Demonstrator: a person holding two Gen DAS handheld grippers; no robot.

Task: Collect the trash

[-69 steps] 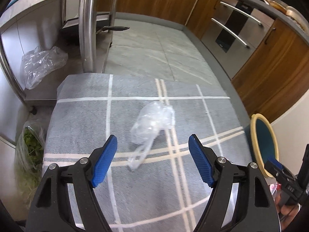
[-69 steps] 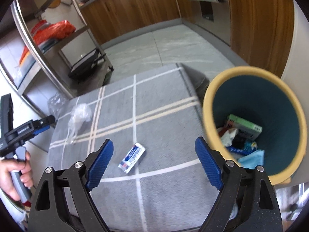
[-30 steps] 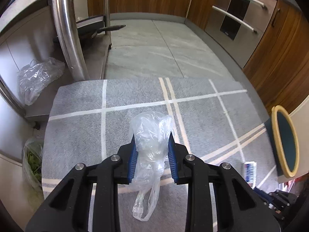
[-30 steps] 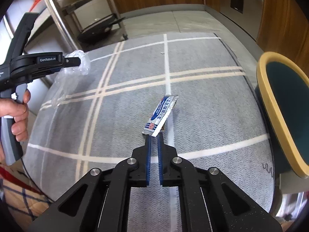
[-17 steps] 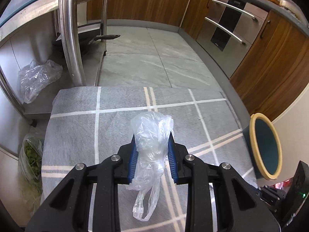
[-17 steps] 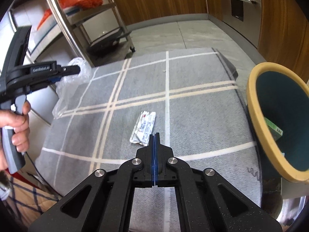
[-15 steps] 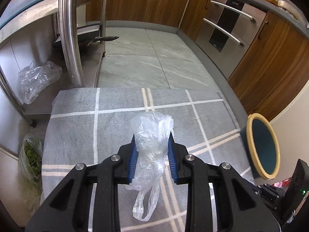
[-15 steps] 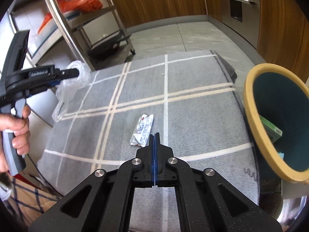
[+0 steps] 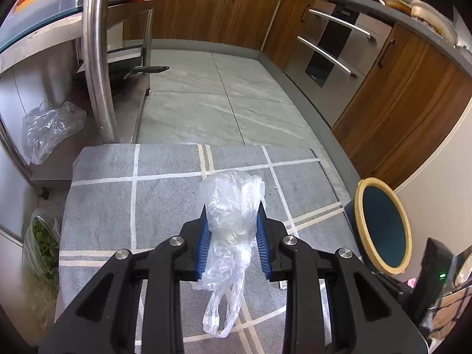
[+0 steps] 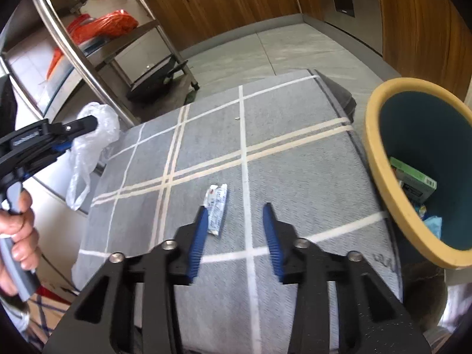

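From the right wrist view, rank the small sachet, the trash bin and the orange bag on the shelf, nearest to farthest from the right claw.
1. Small sachet: on the grey cloth, just ahead of the open right claw, by its left pad.
2. Trash bin: off to the right.
3. Orange bag: on the metal shelf, far upper left.

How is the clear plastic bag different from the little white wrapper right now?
The plastic bag is crumpled, see-through and lifted off the cloth, clamped in the left gripper. The white wrapper is flat, printed and lies loose on the grey checked cloth, beside a finger of the right gripper, whose jaws have just opened, empty. Neither is in the bin yet.
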